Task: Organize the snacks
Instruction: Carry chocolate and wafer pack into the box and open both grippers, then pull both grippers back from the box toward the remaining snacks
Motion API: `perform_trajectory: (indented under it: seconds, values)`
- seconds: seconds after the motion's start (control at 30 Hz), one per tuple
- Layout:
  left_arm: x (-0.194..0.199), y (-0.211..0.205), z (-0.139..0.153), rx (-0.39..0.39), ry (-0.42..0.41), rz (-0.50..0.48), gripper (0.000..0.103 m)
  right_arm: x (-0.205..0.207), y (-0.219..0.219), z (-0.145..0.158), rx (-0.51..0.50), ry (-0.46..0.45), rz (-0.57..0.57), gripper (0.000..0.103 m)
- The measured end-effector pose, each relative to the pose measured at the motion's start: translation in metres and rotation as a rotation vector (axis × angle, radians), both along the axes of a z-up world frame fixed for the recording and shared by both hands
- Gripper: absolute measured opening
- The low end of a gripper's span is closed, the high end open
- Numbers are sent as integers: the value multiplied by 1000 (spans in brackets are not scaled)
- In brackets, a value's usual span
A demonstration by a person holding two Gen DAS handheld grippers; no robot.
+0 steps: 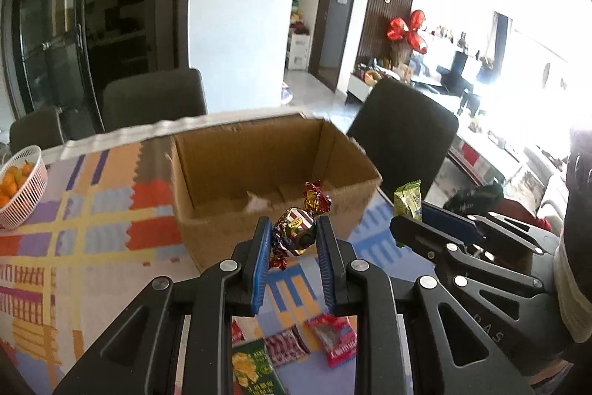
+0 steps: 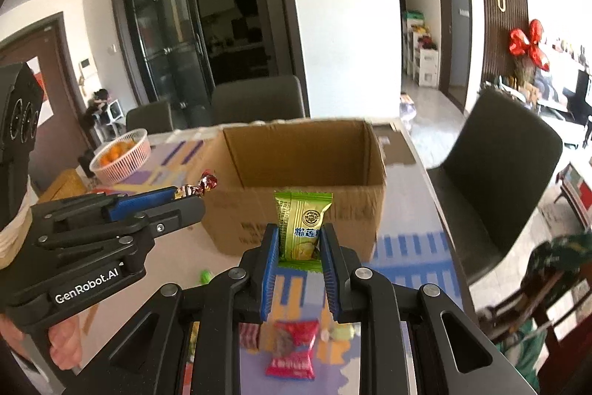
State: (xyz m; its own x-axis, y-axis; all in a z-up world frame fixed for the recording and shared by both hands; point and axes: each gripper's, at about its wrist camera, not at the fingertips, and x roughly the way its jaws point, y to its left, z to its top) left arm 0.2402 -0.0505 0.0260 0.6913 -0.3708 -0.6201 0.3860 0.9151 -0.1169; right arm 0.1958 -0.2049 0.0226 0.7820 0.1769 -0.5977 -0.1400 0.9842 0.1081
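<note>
1. Left gripper: fingers clamped on foil-wrapped candy, just short of the cardboard box.
2. Right gripper: fingers clamped on green snack packet, also before the box.

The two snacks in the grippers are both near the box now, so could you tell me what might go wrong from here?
1. The left gripper holds the foil candy short of the cardboard box; released here, it would likely land on the table.
2. The right gripper pinches only the green packet's lower half, so it may tip.
3. Both grippers sit close together and could bump.
</note>
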Motion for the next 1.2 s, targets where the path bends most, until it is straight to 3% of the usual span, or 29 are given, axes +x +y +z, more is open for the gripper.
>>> perform_trajectory:
  seconds: [0.4,0.9,0.97,1.03,1.2]
  values:
    - [42,12,18,13,-12,40,25,44,9,29,0,-33,16,24]
    - [101,7,7,82,38,72,27,109,12,14,-61,45,27,24]
    - [101,7,7,89,29,89,35,115,10,13,-60,55,19,26]
    - [98,10,8,83,29,93,35,117,9,12,-64,66,7,40]
    - [82,17,9,99,8,123,41,107,5,12,-65,58,-9,41]
